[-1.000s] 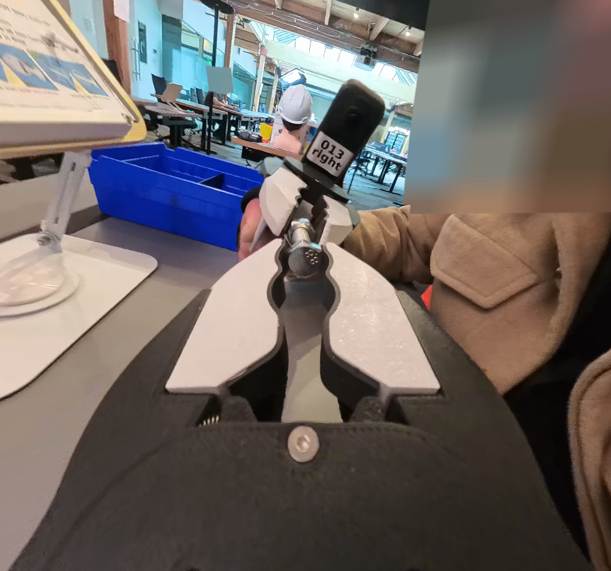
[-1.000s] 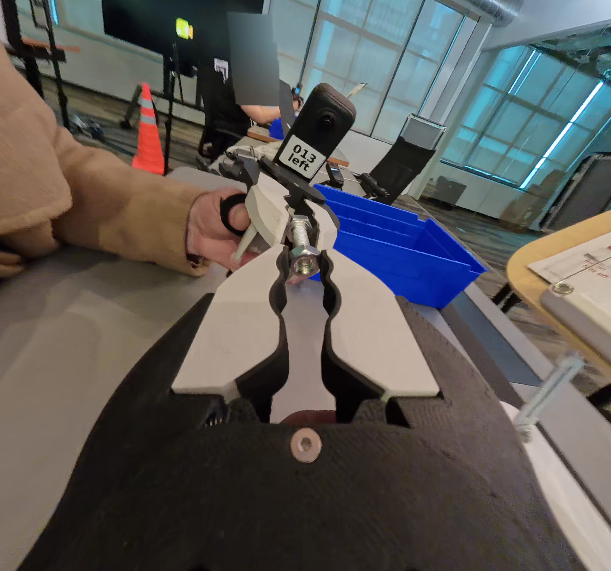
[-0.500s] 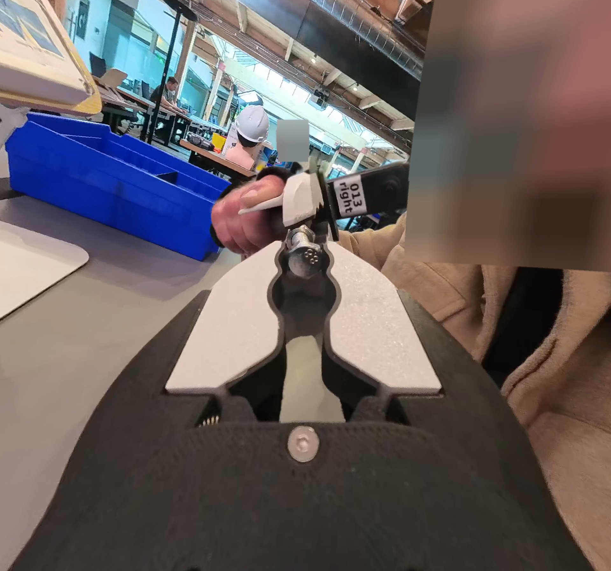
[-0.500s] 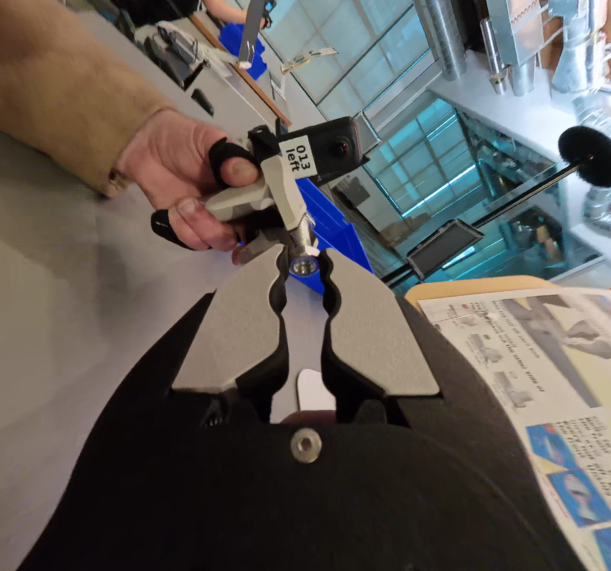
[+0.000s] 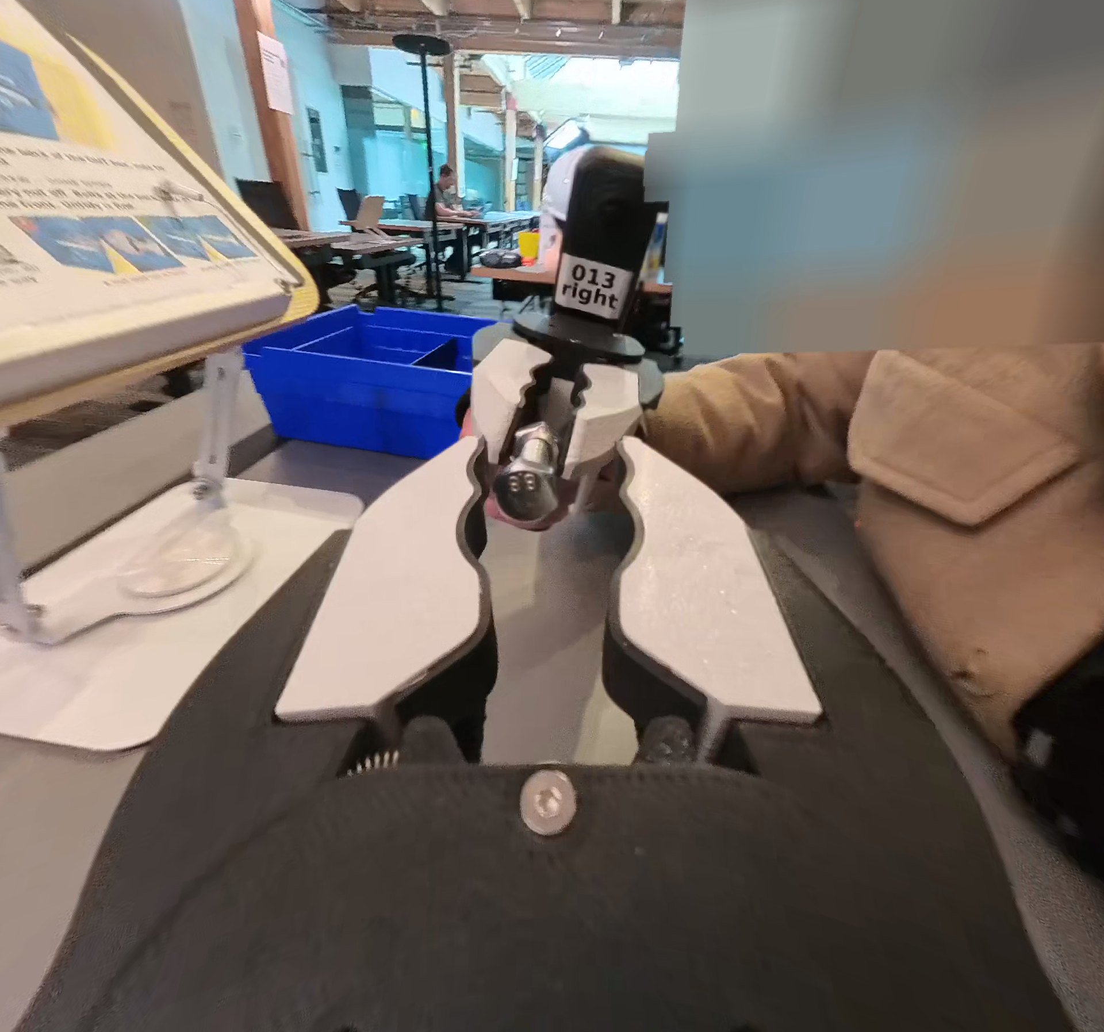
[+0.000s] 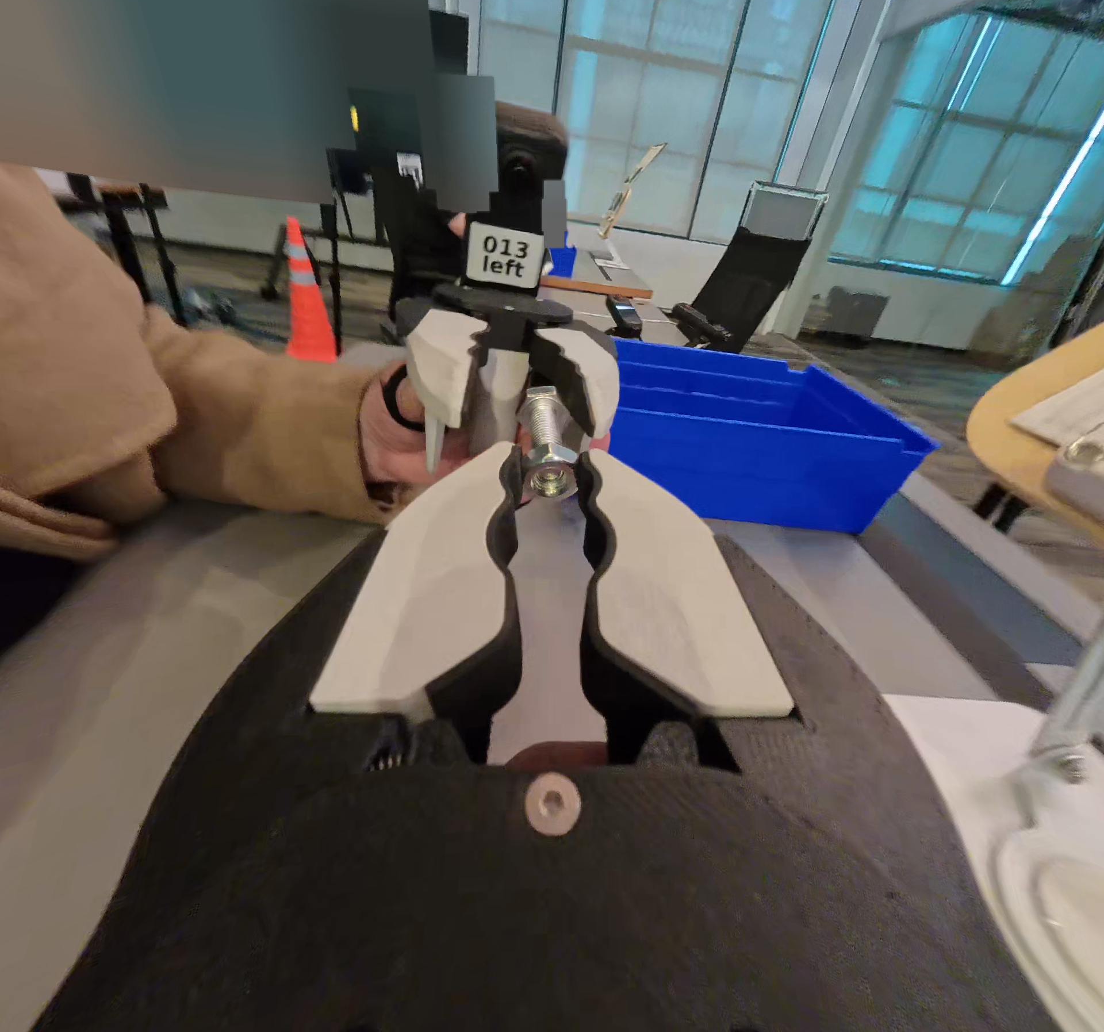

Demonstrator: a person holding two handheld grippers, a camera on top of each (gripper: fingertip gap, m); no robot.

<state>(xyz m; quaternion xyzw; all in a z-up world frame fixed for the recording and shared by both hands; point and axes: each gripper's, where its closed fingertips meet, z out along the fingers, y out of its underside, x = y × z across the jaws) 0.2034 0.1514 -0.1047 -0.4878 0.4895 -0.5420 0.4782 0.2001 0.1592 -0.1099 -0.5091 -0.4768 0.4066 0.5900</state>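
A silver hex bolt (image 5: 526,489) with a nut (image 6: 549,477) threaded on it is held in the air between my two grippers, which face each other above a grey table. My right gripper (image 6: 548,457) is shut on the nut, with the bolt's shank (image 6: 542,427) pointing away from it. My left gripper (image 5: 549,454) is open. Its fingers stand apart on either side of the bolt's head, which lies close to the left finger. The left gripper also shows in the right wrist view (image 6: 517,406), jaws spread around the head.
A blue divided bin (image 5: 370,400) stands on the table behind the grippers and also shows in the right wrist view (image 6: 747,454). A tilted board with a printed sheet (image 5: 119,227) stands on a white base (image 5: 149,615). A person's tan sleeve (image 5: 776,418) reaches in.
My left gripper has opened and let go of the bolt's head. Both grippers have rolled back to level after being tilted half a second ago. The right gripper still holds the nut.
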